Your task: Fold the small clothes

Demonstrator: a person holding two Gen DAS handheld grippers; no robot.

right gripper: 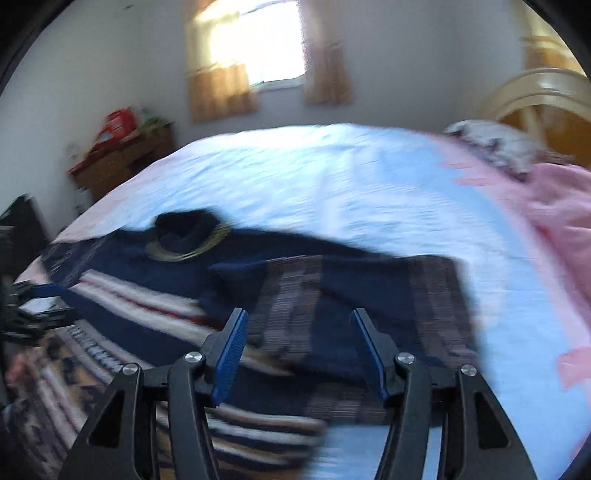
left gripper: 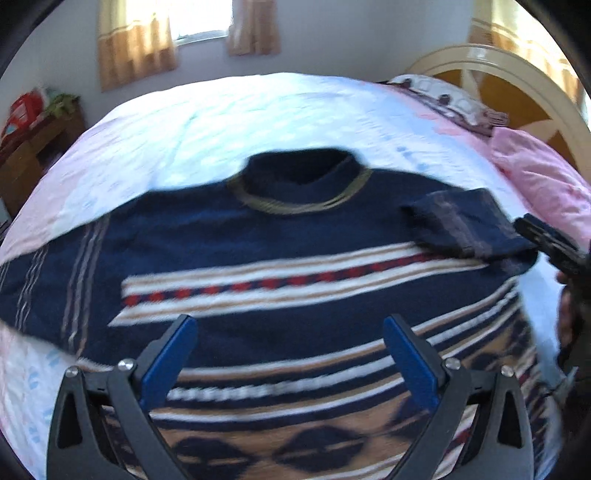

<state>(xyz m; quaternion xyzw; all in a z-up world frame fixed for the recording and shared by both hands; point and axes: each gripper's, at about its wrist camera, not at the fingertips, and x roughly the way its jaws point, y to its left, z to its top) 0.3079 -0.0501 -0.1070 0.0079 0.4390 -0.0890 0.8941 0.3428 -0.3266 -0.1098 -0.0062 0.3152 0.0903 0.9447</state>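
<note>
A small navy sweater [left gripper: 280,236] with white, tan and red stripes lies flat on the bed, collar [left gripper: 299,192] at the far side. Its right sleeve [left gripper: 469,225] is folded in over the chest; the left sleeve [left gripper: 33,284] lies spread out. My left gripper [left gripper: 290,325] is open and empty above the sweater's lower half. My right gripper [right gripper: 299,317] is open and empty just above the folded sleeve [right gripper: 332,291]; it also shows at the right edge of the left wrist view [left gripper: 546,240]. The sweater body [right gripper: 147,295] and collar [right gripper: 188,240] lie to its left.
The bed has a pale blue and pink cover [left gripper: 221,118]. A pink blanket [left gripper: 539,177] and a patterned pillow [left gripper: 443,96] lie by the cream headboard [left gripper: 498,70]. A wooden dresser [left gripper: 33,144] stands at the far left under a curtained window [left gripper: 199,22].
</note>
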